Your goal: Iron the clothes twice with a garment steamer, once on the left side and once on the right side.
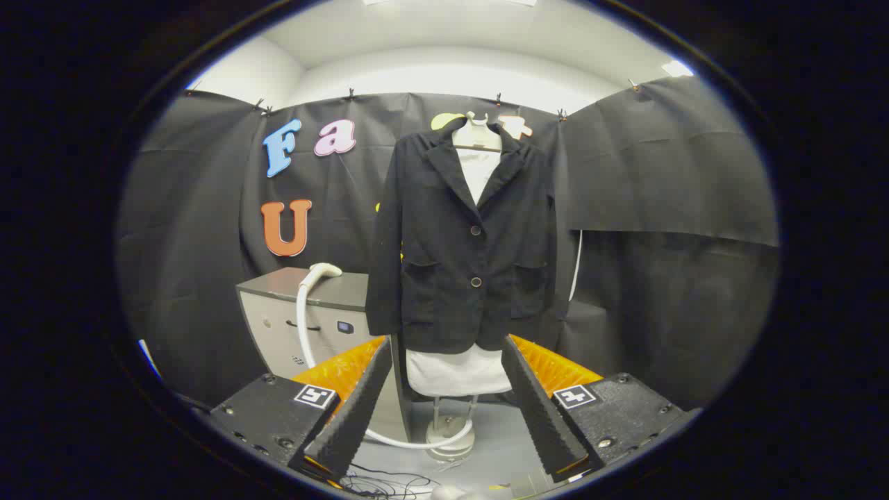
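our gripper [444,396] hangs wide open, holding nothing; the jacket [465,243] hangs ahead for steaming, and the steamer head [321,272] rests on the cabinet [278,319] beside it, within reach.

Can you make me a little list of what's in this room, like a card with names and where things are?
jacket: dark, buttoned, hanging on a stand beyond the fingers
steamer head: resting on the grey cabinet, left of the jacket
hose: runs down the cabinet front, curls round the stand base
gripper: open, holding nothing
ironing: not started yet
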A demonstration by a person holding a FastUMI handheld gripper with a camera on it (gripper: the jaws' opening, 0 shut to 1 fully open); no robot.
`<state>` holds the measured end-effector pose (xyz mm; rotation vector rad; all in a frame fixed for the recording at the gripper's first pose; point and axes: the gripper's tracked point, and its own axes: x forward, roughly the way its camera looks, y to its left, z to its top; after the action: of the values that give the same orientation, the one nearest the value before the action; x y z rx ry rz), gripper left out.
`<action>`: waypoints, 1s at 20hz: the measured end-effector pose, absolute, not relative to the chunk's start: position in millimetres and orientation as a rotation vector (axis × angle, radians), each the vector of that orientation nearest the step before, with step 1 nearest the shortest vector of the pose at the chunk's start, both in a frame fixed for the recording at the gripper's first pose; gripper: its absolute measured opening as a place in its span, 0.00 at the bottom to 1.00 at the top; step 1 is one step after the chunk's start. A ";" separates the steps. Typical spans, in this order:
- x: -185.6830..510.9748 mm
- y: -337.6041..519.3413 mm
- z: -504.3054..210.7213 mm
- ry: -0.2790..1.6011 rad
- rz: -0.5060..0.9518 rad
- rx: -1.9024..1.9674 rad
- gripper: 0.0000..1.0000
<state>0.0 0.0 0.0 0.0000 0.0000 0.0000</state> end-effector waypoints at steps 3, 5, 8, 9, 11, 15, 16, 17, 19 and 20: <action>1.4 3.2 0.1 0.002 0.000 -0.002 0.99; 4.3 8.5 -1.6 0.011 0.009 0.003 0.99; 9.2 14.5 -3.4 0.024 0.016 0.013 0.99; 11.9 18.0 -3.6 0.027 0.019 0.015 0.99; 15.9 25.2 -2.8 0.031 0.025 0.010 0.99; 32.0 41.7 3.6 0.040 0.031 0.012 0.99; 37.9 45.6 6.5 0.039 0.030 0.016 0.99; 43.8 51.9 10.3 0.038 0.036 0.018 0.99; 58.2 63.0 18.0 0.038 0.042 0.015 0.99; 67.2 71.1 21.6 0.039 0.053 0.015 0.99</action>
<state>67.2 71.1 21.6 0.0153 0.0394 0.0528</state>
